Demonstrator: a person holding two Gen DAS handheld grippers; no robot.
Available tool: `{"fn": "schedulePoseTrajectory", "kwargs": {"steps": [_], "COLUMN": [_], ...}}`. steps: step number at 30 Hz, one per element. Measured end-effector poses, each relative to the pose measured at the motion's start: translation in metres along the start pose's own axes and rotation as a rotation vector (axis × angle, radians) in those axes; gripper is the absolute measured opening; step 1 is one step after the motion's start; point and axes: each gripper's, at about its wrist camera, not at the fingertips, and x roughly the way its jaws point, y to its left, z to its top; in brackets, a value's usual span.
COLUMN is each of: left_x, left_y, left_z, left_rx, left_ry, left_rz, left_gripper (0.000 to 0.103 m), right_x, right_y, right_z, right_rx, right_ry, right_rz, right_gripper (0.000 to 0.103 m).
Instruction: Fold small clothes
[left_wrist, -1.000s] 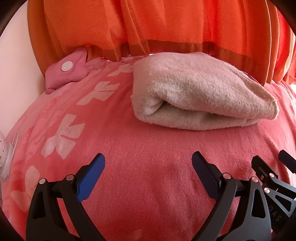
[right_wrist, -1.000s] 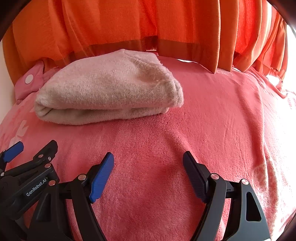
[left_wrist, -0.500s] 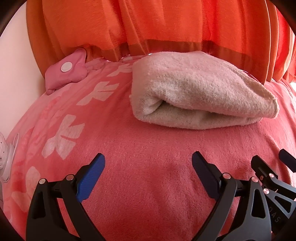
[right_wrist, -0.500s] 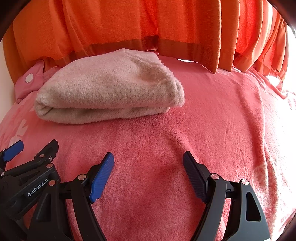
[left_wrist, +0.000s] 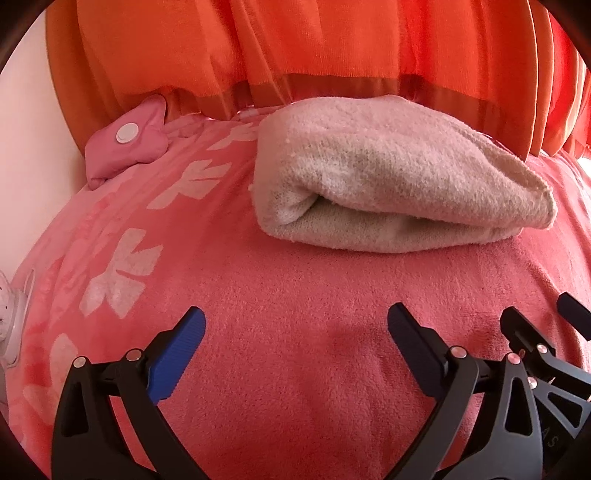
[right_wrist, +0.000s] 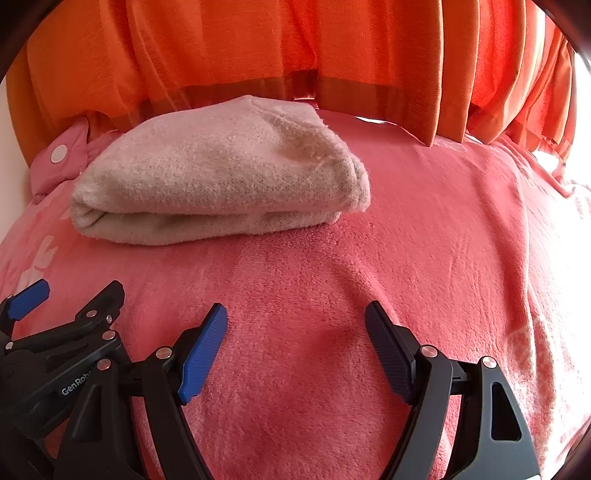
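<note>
left gripper (left_wrist: 295, 345): black plastic arms, blue ridged pads, round silver screws | right gripper (right_wrist: 295, 341): same black arms, blue ridged pads, silver screws | white letters "GenRob" on the left gripper's black side

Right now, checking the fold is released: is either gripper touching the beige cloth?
Apart. Both wrist views show bare pink blanket between the open left gripper, right gripper and the folded cloth.
</note>
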Motion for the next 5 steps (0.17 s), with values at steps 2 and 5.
{"fn": "schedulePoseTrajectory", "kwargs": {"steps": [2, 5], "left_x": [-0.0013, -0.0019], "left_y": [-0.0012, -0.0018], "left_z": [-0.0002, -0.0007], "left_rx": [0.004, 0.004], "left_ry": [-0.003, -0.003], "left_rz": [0.012, 0.011], "left_gripper": [0.096, 0.096], "right_x": [-0.0005, -0.0004], "right_y": [0.0005, 0.0005], "right_z": [-0.0008, -0.0008], "right_rx": [-0.002, -0.001], "right_ry": [-0.001, 0.0], "right_rz": [-0.002, -0.003], "right_gripper": [0.075, 0.075]}}
